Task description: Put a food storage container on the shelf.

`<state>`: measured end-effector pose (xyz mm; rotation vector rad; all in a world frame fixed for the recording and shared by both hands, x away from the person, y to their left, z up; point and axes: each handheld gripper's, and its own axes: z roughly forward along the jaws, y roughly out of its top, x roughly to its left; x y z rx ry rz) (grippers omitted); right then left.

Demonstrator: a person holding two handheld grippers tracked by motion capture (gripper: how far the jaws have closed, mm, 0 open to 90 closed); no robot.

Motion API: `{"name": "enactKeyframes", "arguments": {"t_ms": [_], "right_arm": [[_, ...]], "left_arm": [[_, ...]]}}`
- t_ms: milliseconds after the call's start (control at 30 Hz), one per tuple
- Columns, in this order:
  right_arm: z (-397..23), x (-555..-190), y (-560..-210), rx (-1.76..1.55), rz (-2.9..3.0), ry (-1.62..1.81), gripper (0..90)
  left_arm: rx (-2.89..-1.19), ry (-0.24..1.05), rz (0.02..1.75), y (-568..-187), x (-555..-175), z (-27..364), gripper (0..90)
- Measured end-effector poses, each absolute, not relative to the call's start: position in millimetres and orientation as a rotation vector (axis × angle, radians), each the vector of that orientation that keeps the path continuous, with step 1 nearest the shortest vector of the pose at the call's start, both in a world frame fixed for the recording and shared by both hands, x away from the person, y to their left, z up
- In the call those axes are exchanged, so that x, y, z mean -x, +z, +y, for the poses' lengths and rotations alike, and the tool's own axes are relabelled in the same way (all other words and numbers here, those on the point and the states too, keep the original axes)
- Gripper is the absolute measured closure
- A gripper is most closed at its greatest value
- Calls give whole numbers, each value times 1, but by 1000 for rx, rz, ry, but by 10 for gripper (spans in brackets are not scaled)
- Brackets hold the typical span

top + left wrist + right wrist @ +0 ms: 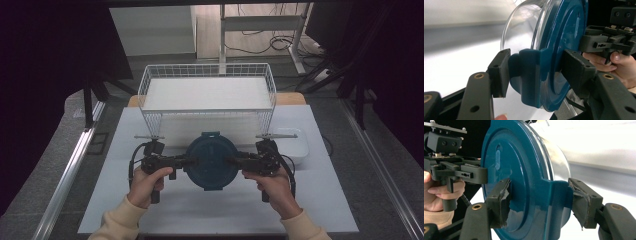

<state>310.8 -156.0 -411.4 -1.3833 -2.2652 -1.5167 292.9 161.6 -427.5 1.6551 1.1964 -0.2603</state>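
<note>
Wire basket (207,70), white, at the far side of the surface (150,210); its floor is a plain white sheet with nothing lying on it. White lidded box (294,146) at the basket's right front corner; contents hidden.

Round clear container (524,22) with a dark teal clip-on lid (211,161); what is inside cannot be told. It sits between the two grippers, in front of the basket, over the middle of the surface.

Left gripper (189,161): jaws clamped on the lid's left clip tab (531,75), one pad on each side.

Right gripper (234,161): jaws clamped on the opposite clip tab (556,195); pad covering torn and ragged.
</note>
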Motion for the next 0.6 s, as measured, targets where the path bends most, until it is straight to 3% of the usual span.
{"name": "enactKeyframes", "arguments": {"t_ms": [600], "right_arm": [[-149,-320,-378,1344,-2292,-1556,373]], "left_arm": [[-1645,-223,1177,-394,-301,168,417]]}}
